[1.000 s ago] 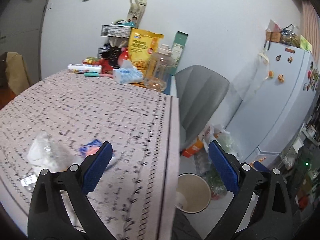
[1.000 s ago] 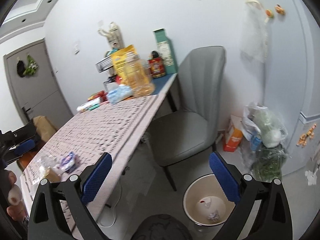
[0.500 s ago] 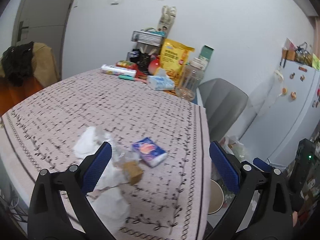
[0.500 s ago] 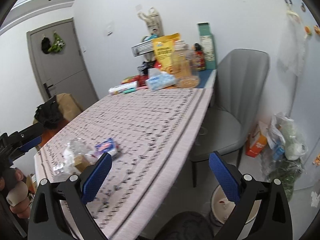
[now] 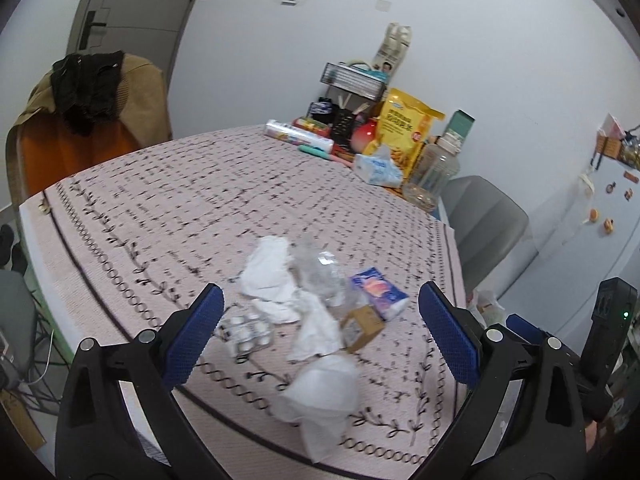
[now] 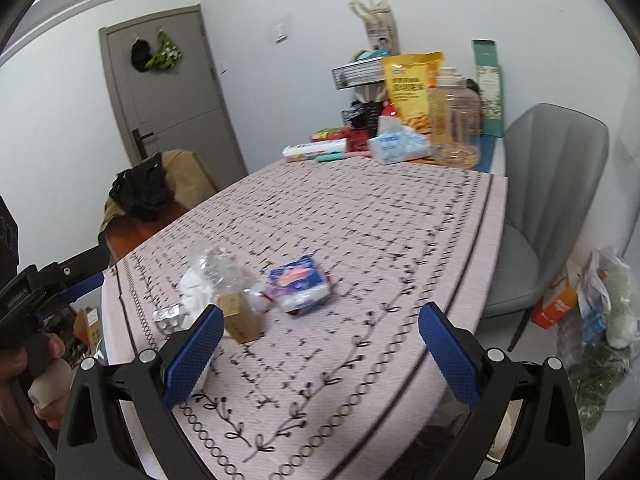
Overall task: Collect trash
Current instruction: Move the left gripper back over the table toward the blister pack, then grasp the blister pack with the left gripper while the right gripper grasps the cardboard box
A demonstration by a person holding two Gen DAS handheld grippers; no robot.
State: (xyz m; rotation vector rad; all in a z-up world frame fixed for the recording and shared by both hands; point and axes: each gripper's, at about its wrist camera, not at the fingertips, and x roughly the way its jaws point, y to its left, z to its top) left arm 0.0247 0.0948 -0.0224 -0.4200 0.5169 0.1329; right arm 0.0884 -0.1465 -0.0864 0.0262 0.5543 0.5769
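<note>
The desk, spread with a pale pink patterned cloth, fills both views, and the trash is bunched in one loose heap near its front edge. A grey chair stands at the far right side, and groceries crowd the back by the wall: a yellow snack bag, a clear plastic jar and a tissue pack. These look like household stock rather than rubbish, though that is a judgement.

In the heap, largest first: a crumpled white tissue nearest the edge, a second wad of white paper behind it, a crushed clear plastic wrapper between them, a blue and pink packet, a small brown cardboard box just beside it, and a silver blister pack on the left.

The left tool hovers over the heap with its blue pads spread wide and nothing between them. The right tool is likewise spread and empty, out over the front edge with the box and packet ahead of it.

As for progress, every piece in view lies on the cloth untouched, so this pile is wholly left to do. No bin shows in either view, so what may already be collected cannot be told. The next step looks to be a first grasp, probably on a tissue.
</note>
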